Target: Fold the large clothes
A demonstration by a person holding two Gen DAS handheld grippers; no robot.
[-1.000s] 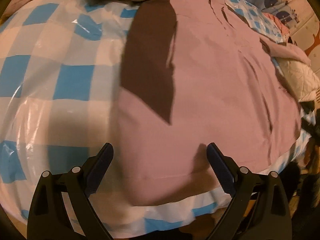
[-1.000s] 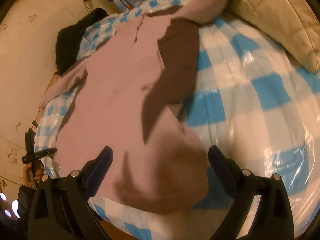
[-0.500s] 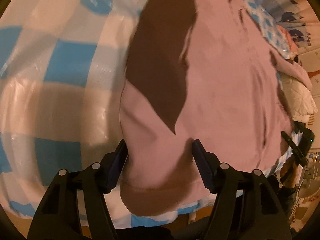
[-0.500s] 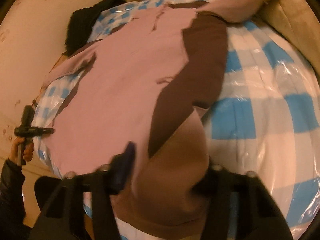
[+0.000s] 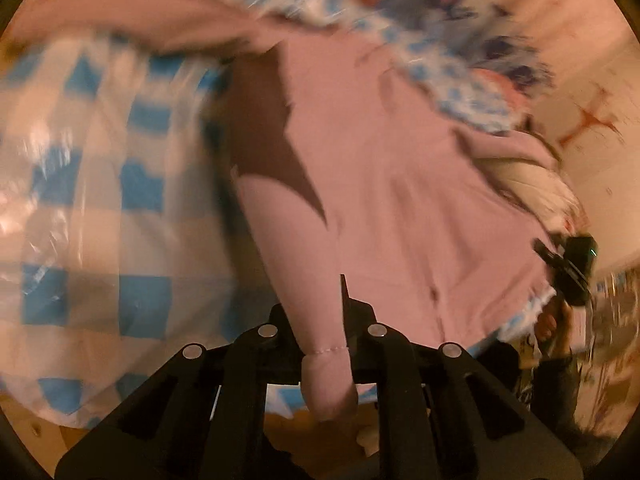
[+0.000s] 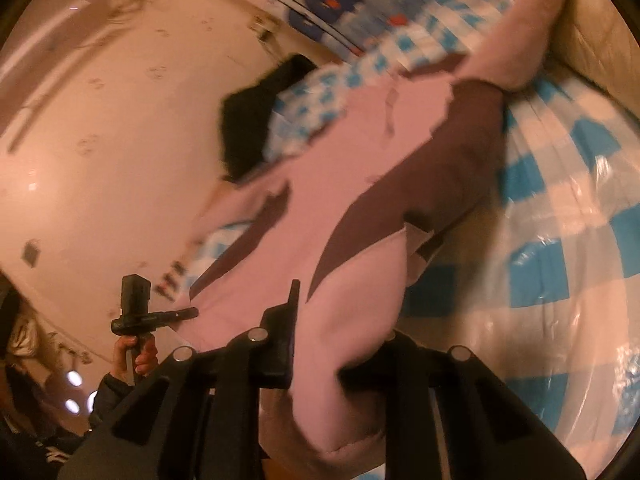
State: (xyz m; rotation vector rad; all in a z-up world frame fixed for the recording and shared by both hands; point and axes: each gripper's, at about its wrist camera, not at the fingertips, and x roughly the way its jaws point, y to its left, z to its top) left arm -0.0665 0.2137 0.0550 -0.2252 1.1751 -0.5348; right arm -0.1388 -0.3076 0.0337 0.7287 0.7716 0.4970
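A large pink garment with dark brown side panels (image 5: 380,168) lies spread over a bed covered in blue-and-white checked plastic sheet (image 5: 100,200). My left gripper (image 5: 320,320) is shut on one hem corner of the pink garment and has it lifted off the bed. My right gripper (image 6: 332,336) is shut on the other hem corner (image 6: 352,320), also raised. The garment (image 6: 360,152) stretches away from both grippers toward the bed's far end. Both views are motion-blurred.
A cream pillow (image 6: 592,28) lies at the bed's far right, and shows in the left wrist view (image 5: 528,184). A black cloth (image 6: 256,120) sits at the far edge by the wall. Each view shows the other hand-held gripper (image 6: 136,312) (image 5: 568,260).
Both grippers closed from open onto the hem corners and lifted them off the bed. The views swung upward and the hem now hangs from the jaws.
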